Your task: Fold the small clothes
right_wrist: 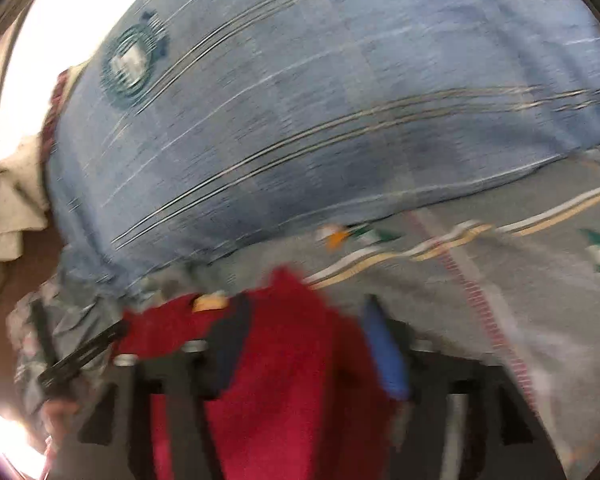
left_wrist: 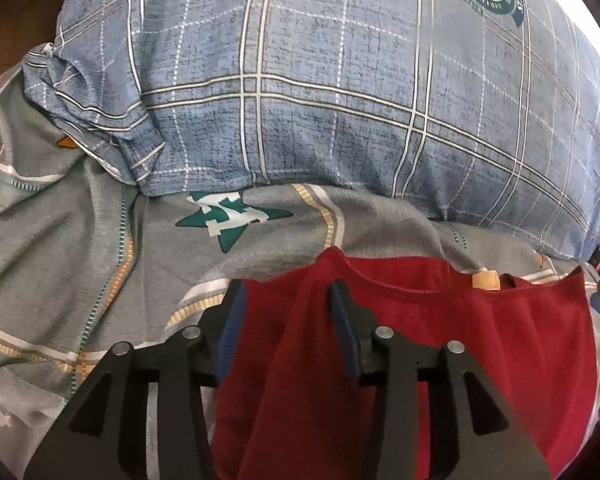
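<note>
Near the front edge of the bed, just short of the blue checked pillow (left_wrist: 340, 80), both claws are holding up a small red shirt (left_wrist: 440, 320) over the grey patterned sheet (left_wrist: 80, 220). The left gripper (left_wrist: 286, 300) is standing partly open, with a bunched shoulder of the shirt running between its fingers; whether the pads are actually pinching the cloth I cannot tell. The right gripper (right_wrist: 308, 312) is likewise showing red cloth between its fingers, but that view is blurring badly and its grip is unclear.

To do this step well, I judge both claws should be keeping level and drawing the shoulders apart so the front is hanging flat before it is being laid down on the sheet.

The shirt is looking soft and limp, deep red, with a stitched round neckline and a pale label (left_wrist: 486, 280) at the collar. It is sagging in folds between the two holds.
</note>
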Tool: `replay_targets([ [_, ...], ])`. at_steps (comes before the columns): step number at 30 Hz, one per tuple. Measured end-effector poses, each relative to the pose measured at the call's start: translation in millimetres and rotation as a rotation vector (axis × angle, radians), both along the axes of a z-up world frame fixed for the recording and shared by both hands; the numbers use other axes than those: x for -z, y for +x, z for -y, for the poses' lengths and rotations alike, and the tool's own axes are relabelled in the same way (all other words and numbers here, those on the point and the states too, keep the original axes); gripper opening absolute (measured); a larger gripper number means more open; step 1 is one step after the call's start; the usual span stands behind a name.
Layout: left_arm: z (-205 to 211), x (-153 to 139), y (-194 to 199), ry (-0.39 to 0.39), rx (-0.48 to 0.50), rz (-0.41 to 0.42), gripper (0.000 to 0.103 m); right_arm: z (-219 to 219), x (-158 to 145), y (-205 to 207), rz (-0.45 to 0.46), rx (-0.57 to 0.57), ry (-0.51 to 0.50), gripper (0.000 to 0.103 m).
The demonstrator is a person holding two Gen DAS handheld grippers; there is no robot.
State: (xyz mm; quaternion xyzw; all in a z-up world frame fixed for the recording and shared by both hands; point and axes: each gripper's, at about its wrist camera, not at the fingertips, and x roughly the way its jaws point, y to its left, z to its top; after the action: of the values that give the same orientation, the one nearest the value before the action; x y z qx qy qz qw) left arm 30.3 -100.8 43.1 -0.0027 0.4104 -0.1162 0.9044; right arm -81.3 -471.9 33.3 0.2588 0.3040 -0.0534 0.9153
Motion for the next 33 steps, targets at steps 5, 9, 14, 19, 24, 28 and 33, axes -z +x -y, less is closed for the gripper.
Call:
replay_targets([
  [5,1,-7,-5,-0.016,0.007,0.013,0.054,-1,-11,-9,0.055,-0.043,-0.049,0.055],
  [9,9,1,-6,0.055,0.022,0.020,0.057,-44,-10,4,0.051,-0.160,-0.221,0.020],
  [14,12,19,3,0.075,0.019,-0.029,0.066,-52,24,25,-0.076,-0.156,-0.243,0.020],
  [19,3,25,12,0.030,-0.002,-0.067,0.080,-29,40,23,-0.082,-0.113,-0.117,0.020],
  [24,-4,19,8,0.032,-0.021,-0.066,0.081,-38,27,8,-0.087,-0.092,-0.175,0.026],
  [28,-10,6,-5,0.021,-0.014,-0.058,0.080,-40,5,-22,-0.073,-0.024,-0.210,0.055],
  [33,-17,-7,-35,-0.015,0.047,-0.097,0.080,-54,0,-53,-0.135,-0.075,-0.263,0.053],
])
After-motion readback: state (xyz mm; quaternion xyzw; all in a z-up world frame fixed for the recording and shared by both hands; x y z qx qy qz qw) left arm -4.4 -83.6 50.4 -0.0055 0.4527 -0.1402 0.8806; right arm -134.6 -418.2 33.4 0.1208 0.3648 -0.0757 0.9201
